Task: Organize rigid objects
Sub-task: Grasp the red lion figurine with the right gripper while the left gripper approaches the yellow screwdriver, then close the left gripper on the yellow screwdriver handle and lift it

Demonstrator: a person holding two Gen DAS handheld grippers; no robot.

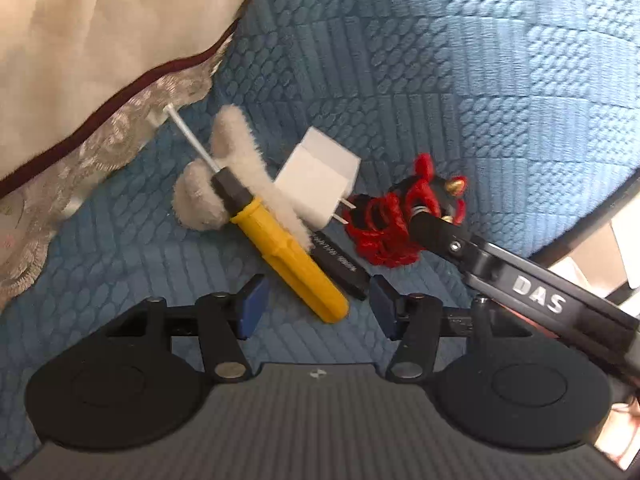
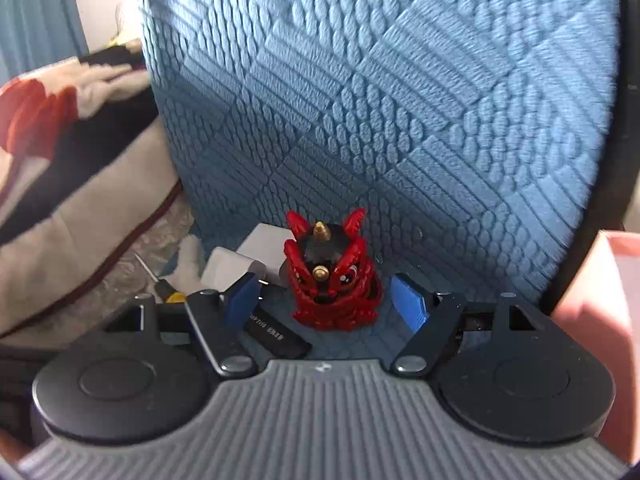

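Observation:
On a blue quilted seat (image 1: 440,80) lies a yellow-handled screwdriver (image 1: 288,256), its shaft across a white plush toy (image 1: 224,184). Beside it are a white charger plug (image 1: 320,180), a flat black stick (image 1: 340,264) and a red lion figure (image 1: 392,220). My left gripper (image 1: 316,308) is open, and the butt of the screwdriver handle lies between its blue pads, clear of both. My right gripper (image 2: 326,300) is open around the lion figure (image 2: 332,280), with a small gap at each pad. One of its fingers (image 1: 436,234) reaches the figure from the right.
A cream pillow with dark red piping (image 1: 100,40) overhangs the seat at the left, touching the screwdriver tip. The blue quilted backrest (image 2: 400,100) rises just behind the objects. A pink box (image 2: 600,300) stands at the right edge. The charger (image 2: 240,264) and black stick (image 2: 276,334) crowd the right gripper's left pad.

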